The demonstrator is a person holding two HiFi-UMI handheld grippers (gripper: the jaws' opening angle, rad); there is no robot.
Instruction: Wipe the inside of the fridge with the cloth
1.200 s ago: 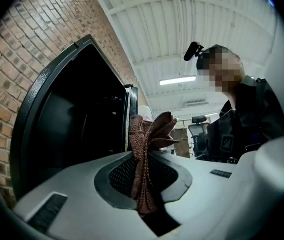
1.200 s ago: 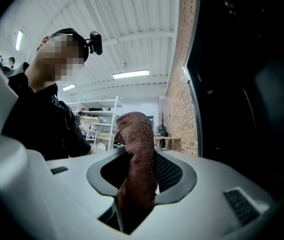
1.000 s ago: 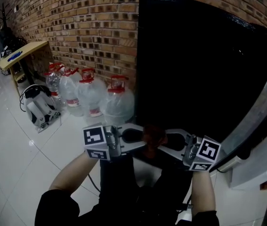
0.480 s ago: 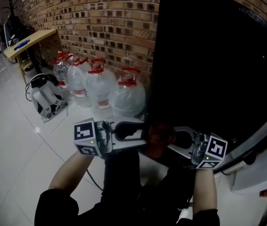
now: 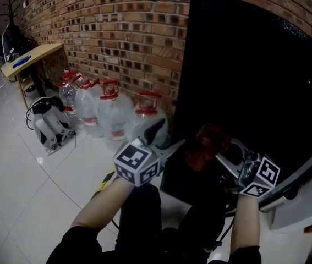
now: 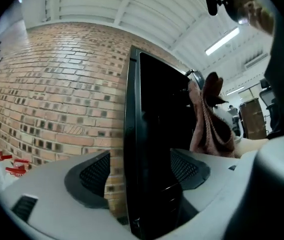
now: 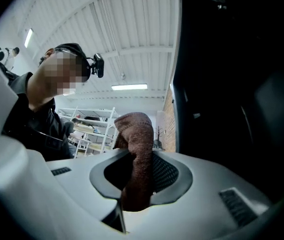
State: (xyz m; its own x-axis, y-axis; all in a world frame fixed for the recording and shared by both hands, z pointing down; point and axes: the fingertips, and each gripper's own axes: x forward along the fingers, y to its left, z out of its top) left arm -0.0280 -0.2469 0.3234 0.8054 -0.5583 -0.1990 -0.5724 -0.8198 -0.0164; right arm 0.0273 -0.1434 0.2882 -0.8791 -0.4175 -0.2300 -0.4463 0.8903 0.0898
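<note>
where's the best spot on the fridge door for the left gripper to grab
Probably the upright edge of the fridge door nearest the brick wall. It is a thin vertical lip, so come at it edge-on, one jaw on each side. The left gripper, its jaws just opened wide, straddles that edge without pressing it.

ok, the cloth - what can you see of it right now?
The cloth is reddish-brown, nubby like terry, bunched into a thick fold. It sits pinched between the jaws of the right gripper, which have just been closing on it; a rounded wad sticks out past them. It is held up before the black fridge; contact with it cannot be told. The left gripper is clear of it.
</note>
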